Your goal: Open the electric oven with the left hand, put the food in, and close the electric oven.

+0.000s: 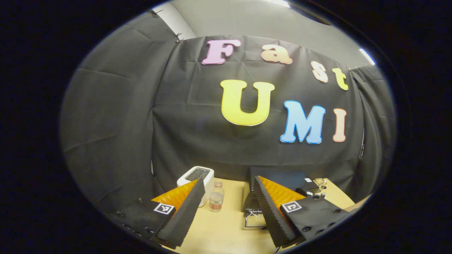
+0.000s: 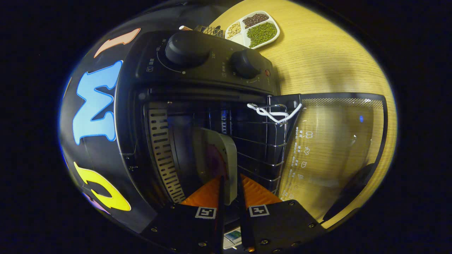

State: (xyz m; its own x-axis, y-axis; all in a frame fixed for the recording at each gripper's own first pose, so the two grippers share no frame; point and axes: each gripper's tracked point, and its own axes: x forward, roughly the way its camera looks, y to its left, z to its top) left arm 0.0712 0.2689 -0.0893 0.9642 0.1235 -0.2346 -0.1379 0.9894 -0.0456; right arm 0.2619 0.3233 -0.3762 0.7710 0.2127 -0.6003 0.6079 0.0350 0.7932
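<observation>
A: Where does the electric oven [image 2: 197, 106] sit in the right gripper view?

B: It takes the centre and left of the frame, turned sideways. Its two knobs [image 2: 189, 47] lie toward the top, and its glass door [image 2: 339, 148] hangs open at the right, over the wooden surface [image 2: 328, 63].

A: And the food?

B: A pale plate [image 2: 220, 158], edge-on with something dark red on it, lies inside the oven cavity beside the wire rack [image 2: 261, 141]. The right hand-held gripper [image 2: 229, 190], at bottom centre, has both fingers pressed against the plate's rim.

A: What else is on the surface?

B: A divided dish of beans [image 2: 254, 28] at the upper edge of the frame.

A: What does the left gripper view show?

B: The left hand-held gripper [image 1: 229, 208], at the bottom of the frame, has its fingers spread wide and holds nothing. Beyond them, a white toaster [image 1: 197, 176] stands at lower left, a small jar [image 1: 216, 199] beside it, and the dark oven [image 1: 275, 180] at lower centre-right.
</observation>
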